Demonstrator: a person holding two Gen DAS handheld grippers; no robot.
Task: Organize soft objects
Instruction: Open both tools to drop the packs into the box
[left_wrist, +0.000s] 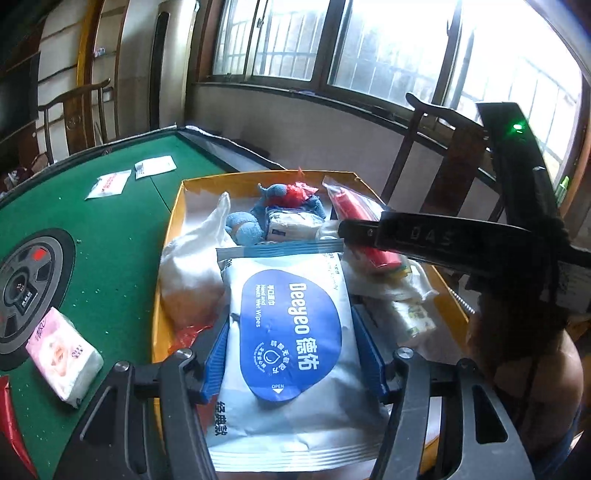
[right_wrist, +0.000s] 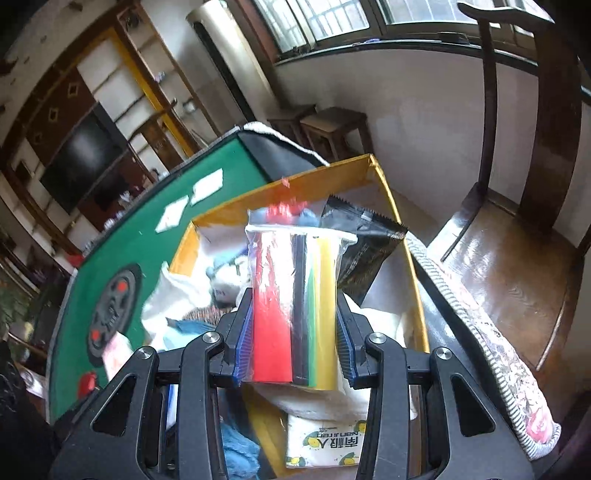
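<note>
The left gripper (left_wrist: 291, 354) held a blue-and-white wet wipes pack (left_wrist: 291, 332) between its blue pads, jaws fairly wide, over the near end of the yellow box (left_wrist: 258, 179). The right gripper (right_wrist: 295, 354) pinched a clear bag of coloured strips (right_wrist: 295, 295), jaws narrower, above the box's right side. Both packs were slick and pliable; a loosening grip could let either slide out and land crooked or over the rim. Farther in, a blue plush toy (left_wrist: 243, 225) and tissue packets crowded the box.
</note>
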